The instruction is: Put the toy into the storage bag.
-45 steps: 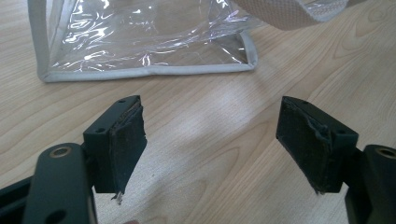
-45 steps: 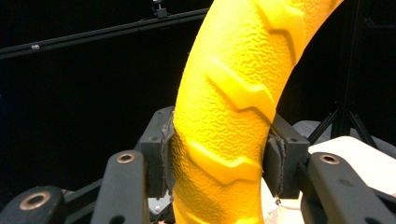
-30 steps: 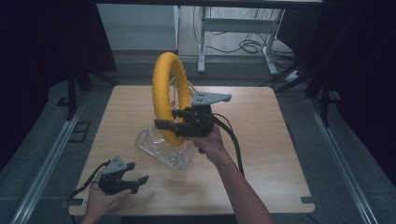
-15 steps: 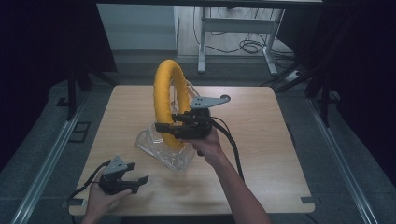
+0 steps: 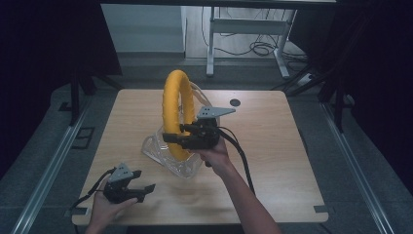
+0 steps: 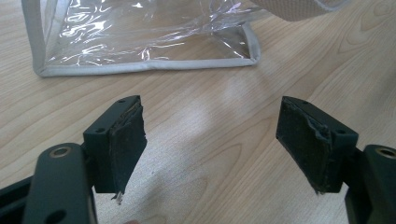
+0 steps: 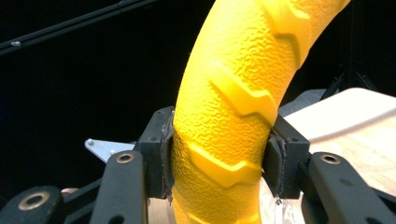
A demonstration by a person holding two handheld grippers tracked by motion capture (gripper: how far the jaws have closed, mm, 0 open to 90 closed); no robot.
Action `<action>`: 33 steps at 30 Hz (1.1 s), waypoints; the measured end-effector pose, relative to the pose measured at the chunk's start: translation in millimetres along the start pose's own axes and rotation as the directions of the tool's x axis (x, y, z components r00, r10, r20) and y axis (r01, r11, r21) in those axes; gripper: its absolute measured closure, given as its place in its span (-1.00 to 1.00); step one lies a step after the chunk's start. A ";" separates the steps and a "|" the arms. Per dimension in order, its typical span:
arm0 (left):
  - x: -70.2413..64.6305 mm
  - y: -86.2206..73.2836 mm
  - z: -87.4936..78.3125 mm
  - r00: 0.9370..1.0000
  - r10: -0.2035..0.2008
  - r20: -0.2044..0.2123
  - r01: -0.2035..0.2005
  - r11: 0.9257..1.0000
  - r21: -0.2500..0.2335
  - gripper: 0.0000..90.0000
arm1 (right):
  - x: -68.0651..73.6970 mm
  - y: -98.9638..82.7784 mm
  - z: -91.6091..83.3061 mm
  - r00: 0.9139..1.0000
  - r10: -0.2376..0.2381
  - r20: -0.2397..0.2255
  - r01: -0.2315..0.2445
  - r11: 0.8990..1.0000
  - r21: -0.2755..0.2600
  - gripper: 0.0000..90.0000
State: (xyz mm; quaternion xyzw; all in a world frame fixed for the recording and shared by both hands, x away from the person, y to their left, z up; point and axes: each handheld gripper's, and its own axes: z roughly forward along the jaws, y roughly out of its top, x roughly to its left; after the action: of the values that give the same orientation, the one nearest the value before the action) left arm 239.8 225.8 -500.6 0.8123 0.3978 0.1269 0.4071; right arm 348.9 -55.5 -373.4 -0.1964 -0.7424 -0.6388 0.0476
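— At the middle of the surface (image 5: 272, 146), what have the right tongs (image 5: 176, 138) got hold of?

— A yellow ring (image 5: 174, 105), thick, with a raised zigzag tread. It stands upright on edge, and its lower part sits in the mouth of a clear plastic bag (image 5: 160, 151) with a pale grey trim. The right tongs are clamped on the ring's lower stretch, one pad on each flank; in the right gripper view the pads (image 7: 164, 154) press into the textured rubber on both sides.

— And the left tongs (image 5: 143, 187)?

— Near the front left corner of the surface, well apart from the ring. They stand apart with bare wood between them. In the left gripper view the bag's trimmed corner (image 6: 252, 56) lies just ahead of them, untouched.

— Anything in the way of the ring?

— Only the bag itself: its crumpled clear wall wraps around the ring's foot. A black cable (image 5: 241, 156) trails from the right tongs back along the person's forearm (image 5: 243, 195), and a grey three-cornered plate (image 5: 214, 112) sits on top of that gripper, just beside the ring.

— What lies farther out?

— A small dark round mark (image 5: 235, 102) on the wood behind the gripper. Past the far edge, a white metal frame (image 5: 243, 29) stands on the floor with loose cables (image 5: 258, 48) coiled under it. Dark curtains hang on both sides.

— Any writing or brand?

— None that can be read on the ring, the bag or the tongs.
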 end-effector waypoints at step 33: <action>-0.9 -0.4 3.0 1.000 0.005 -0.001 -0.005 1.000 0.011 -0.48 | -10.1 -31.0 -4.8 0.992 -0.020 0.124 0.009 0.996 0.085 -0.39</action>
State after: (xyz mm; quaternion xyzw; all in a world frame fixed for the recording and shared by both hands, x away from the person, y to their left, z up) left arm 240.6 223.6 -502.8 0.8155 0.3964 0.1261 0.4023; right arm 346.5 -65.8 -404.6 -0.2283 -0.7717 -0.5936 0.0049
